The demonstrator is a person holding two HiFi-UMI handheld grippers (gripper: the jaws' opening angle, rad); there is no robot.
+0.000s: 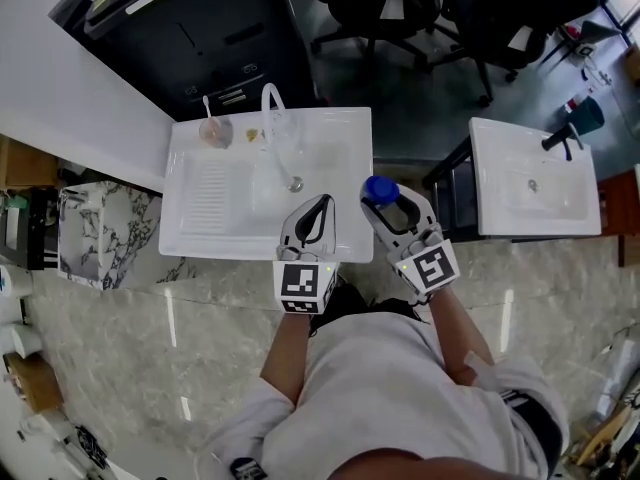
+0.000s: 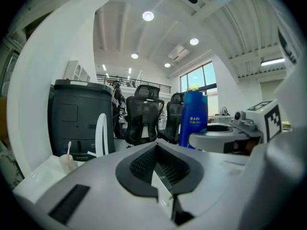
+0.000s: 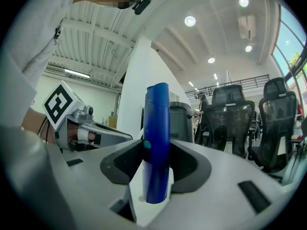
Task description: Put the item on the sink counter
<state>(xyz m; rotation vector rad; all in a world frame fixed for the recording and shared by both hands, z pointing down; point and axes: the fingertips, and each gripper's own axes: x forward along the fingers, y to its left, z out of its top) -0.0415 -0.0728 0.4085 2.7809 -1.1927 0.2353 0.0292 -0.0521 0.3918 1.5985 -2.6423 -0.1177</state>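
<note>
A tall blue bottle (image 1: 380, 189) stands upright between the jaws of my right gripper (image 1: 388, 206), which is shut on it just over the front right corner of the white sink counter (image 1: 335, 133). In the right gripper view the bottle (image 3: 157, 119) fills the gap between the dark pads (image 3: 125, 164). My left gripper (image 1: 319, 210) hovers beside it over the sink's front edge, shut with nothing in it; its jaws meet in the left gripper view (image 2: 156, 146). The bottle (image 2: 194, 119) also shows there at the right.
A curved white faucet (image 1: 272, 106) rises at the back of the basin, and a cup with a toothbrush (image 1: 214, 129) stands at the back left. A second white sink (image 1: 560, 203) is to the right. A black cabinet (image 1: 200, 28) and office chairs (image 1: 390, 3) stand beyond.
</note>
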